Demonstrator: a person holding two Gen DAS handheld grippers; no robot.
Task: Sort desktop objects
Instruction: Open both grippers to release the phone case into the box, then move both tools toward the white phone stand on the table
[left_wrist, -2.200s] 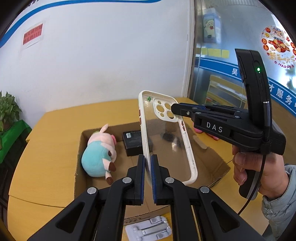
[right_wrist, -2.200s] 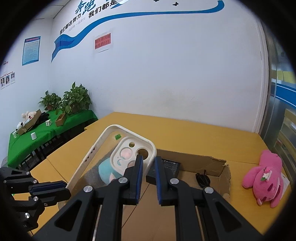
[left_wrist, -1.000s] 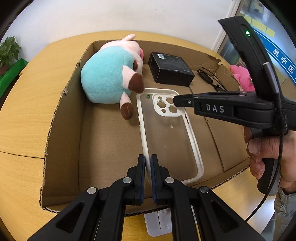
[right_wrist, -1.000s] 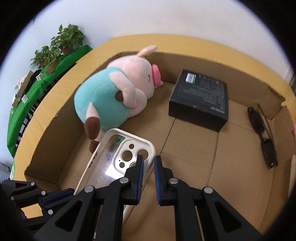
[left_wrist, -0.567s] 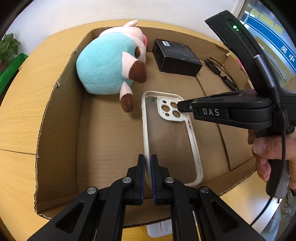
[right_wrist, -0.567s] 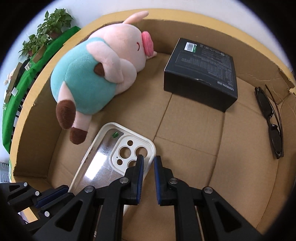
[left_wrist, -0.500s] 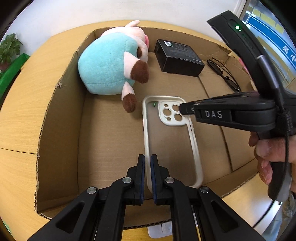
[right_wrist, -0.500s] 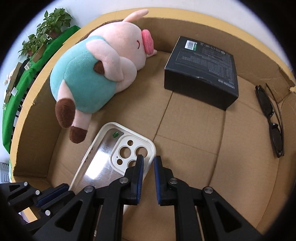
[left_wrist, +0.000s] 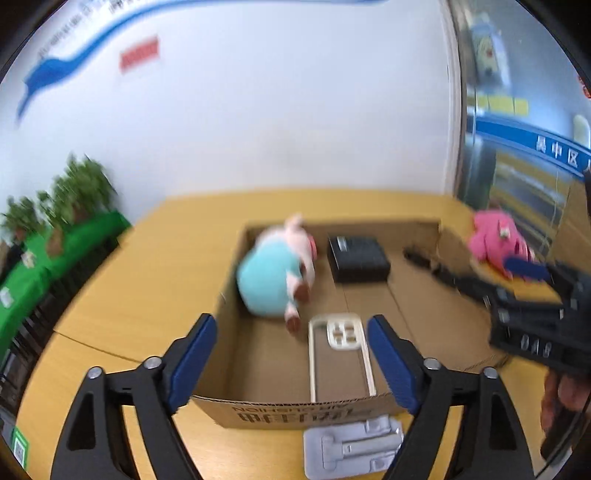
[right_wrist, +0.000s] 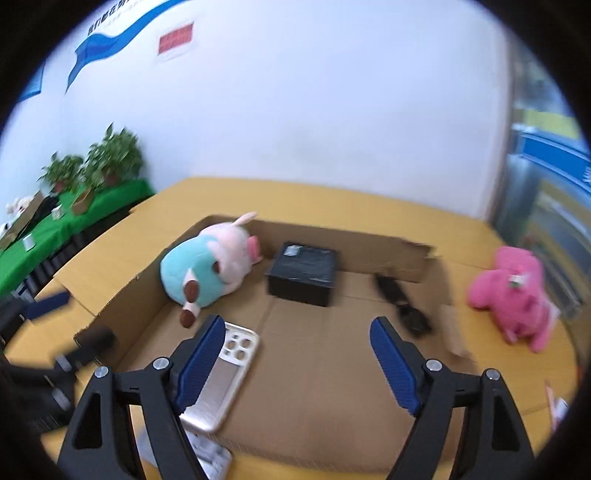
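The clear phone case with a white rim (left_wrist: 341, 354) lies flat on the floor of the cardboard box (left_wrist: 295, 408), free of both grippers. My left gripper (left_wrist: 293, 356) hangs above the box's near wall; its jaws are opening wide and the pads touch nothing. My right gripper (right_wrist: 295, 358) is also above the box, jaws opening, nothing between its blue pads; the phone case (right_wrist: 229, 373) shows behind its left finger. A teal and pink pig plush (right_wrist: 207, 273), a black box (right_wrist: 303, 273) and dark sunglasses (right_wrist: 402, 302) also lie inside.
A pink plush (right_wrist: 517, 299) sits on the yellow table right of the box. A white plastic stand (left_wrist: 351, 446) lies on the table just in front of the box's near wall. Potted plants (right_wrist: 107, 158) stand on a green-covered bench at the far left.
Both grippers have let go of the phone case, which now lies flat in the box. Both have opened wide, risen and pulled back, tilting up toward the wall.
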